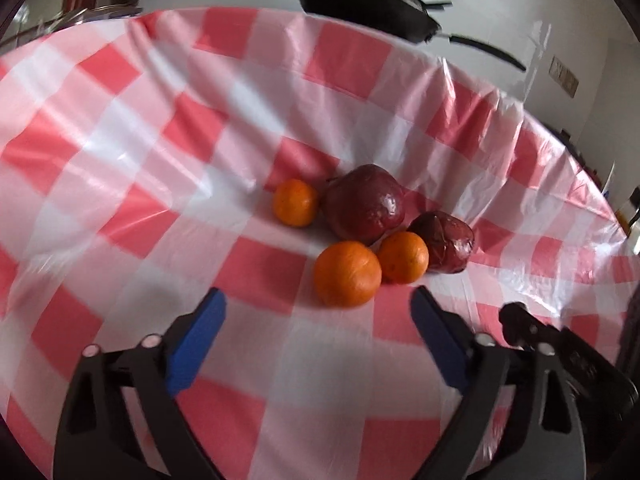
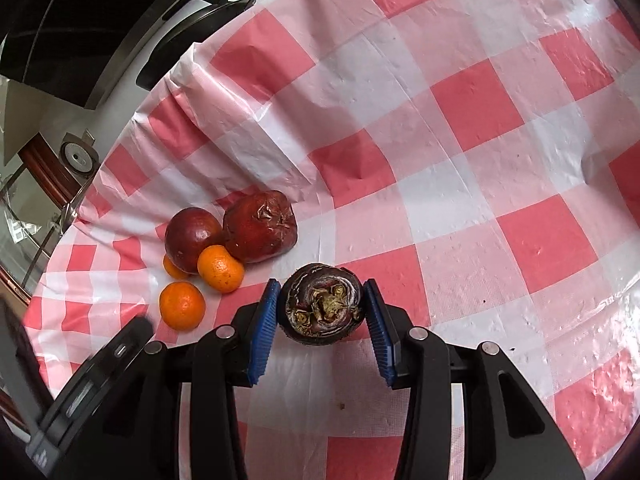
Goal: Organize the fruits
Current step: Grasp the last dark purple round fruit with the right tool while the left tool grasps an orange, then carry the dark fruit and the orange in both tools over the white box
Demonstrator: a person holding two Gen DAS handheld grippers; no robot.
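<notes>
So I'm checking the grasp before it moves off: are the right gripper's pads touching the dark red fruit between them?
Touching. The right wrist view shows the right gripper with both blue pads pressed against the sides of the dark red fruit, no gap on either side.

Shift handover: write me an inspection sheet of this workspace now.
Surface: red-and-white checked plastic tablecloth, wrinkled.
Job's things: three round oranges and two dark red wrinkled fruits clustered together; a third dark red fruit apart from them.
Clutter: nothing seen on the cloth.
Grippers: left tongs open, empty, just short of the oranges; right tongs shut on the third fruit.
Cables: nothing seen.
Surroundings: black frying pan beyond the cloth's edge.
</notes>
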